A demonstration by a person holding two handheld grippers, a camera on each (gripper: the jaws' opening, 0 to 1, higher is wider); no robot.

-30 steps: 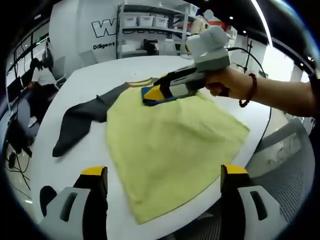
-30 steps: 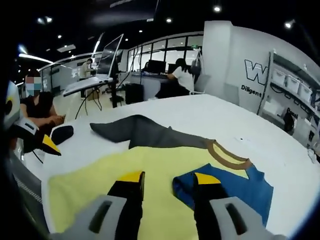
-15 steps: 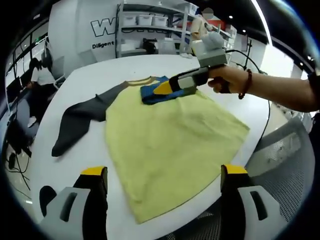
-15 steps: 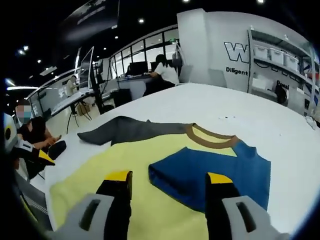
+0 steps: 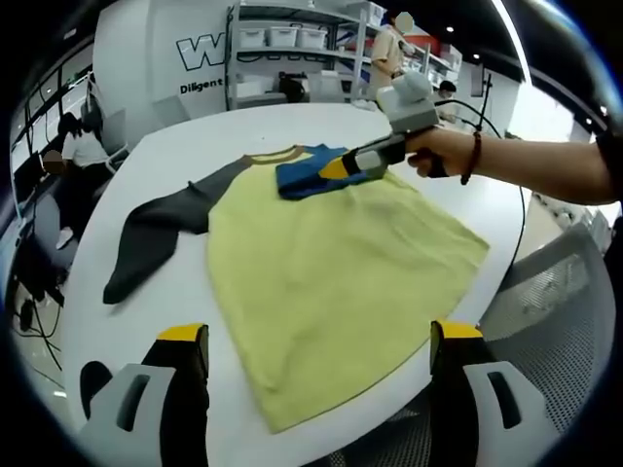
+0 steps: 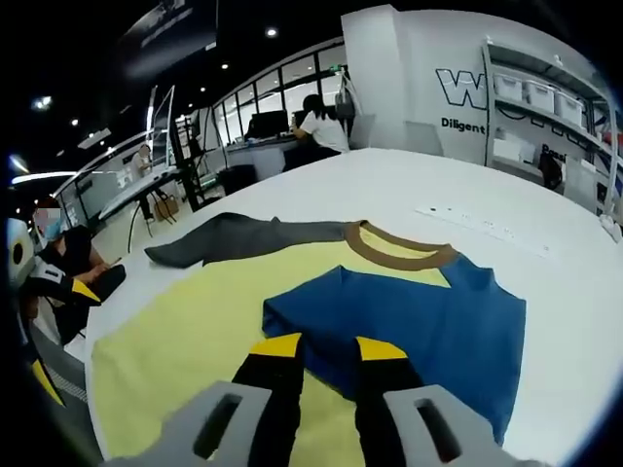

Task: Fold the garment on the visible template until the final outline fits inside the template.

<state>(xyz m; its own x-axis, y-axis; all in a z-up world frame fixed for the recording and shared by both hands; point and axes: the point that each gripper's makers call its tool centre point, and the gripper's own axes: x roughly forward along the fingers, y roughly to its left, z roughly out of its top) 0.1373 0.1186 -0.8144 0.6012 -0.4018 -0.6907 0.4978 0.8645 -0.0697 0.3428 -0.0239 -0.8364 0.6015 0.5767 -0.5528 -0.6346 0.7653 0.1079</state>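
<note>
One sleeve (image 6: 428,326), blue, now lies folded across the yellow garment (image 5: 331,282) mid-table; right gripper (image 6: 319,347), narrowed from wider, holds nothing visible. Left gripper (image 5: 316,336) gapes, empty. Grey sleeve (image 5: 161,229) remains.

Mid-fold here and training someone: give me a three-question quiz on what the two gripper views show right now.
1. True or false: the blue sleeve lies folded over the yellow body.
2. Which sleeve lies stretched out flat on the table: A grey, B blue, C brown?
3. Fill in: the left gripper has its jaws wide ____.

Key: 1 true. 2 A, the grey sleeve. 3 open.
</note>
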